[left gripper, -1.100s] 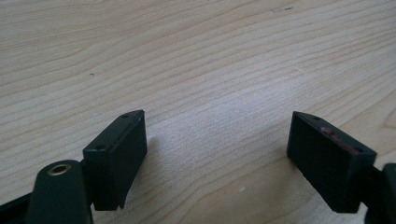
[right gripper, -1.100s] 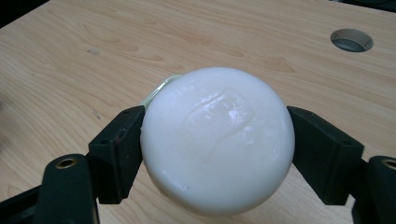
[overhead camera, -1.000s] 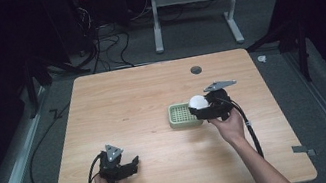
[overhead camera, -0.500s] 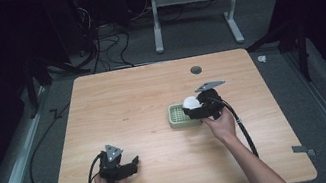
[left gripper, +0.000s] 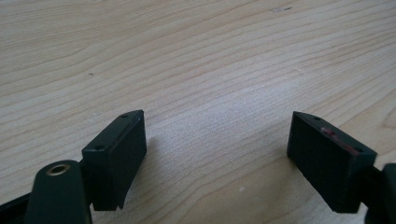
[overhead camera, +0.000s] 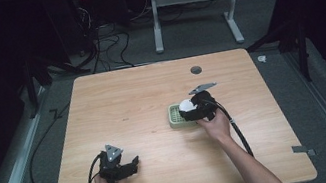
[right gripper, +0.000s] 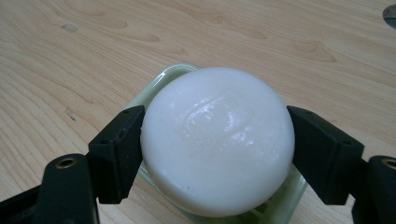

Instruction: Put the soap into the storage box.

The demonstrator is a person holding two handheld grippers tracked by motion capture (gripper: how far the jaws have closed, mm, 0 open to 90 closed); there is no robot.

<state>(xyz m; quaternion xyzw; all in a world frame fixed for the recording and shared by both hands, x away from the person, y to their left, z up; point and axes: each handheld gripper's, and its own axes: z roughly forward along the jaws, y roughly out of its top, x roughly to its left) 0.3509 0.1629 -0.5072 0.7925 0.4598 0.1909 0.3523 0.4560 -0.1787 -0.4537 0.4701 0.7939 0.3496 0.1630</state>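
A round white bar of soap sits between the jaws of my right gripper, which is shut on it. Under the soap lies a pale green soap dish, right of the table's centre in the high view, soap dish, soap, right gripper. I cannot tell whether the soap touches the dish. My left gripper rests near the front left of the table, open, with bare wood between its jaws.
The wooden table has a round cable hole at its back right. Tape marks stick to the front corners. Cables and a desk frame lie on the floor behind the table.
The right gripper with the soap has moved a little left and toward the front, over the green dish. The left gripper has stayed put.
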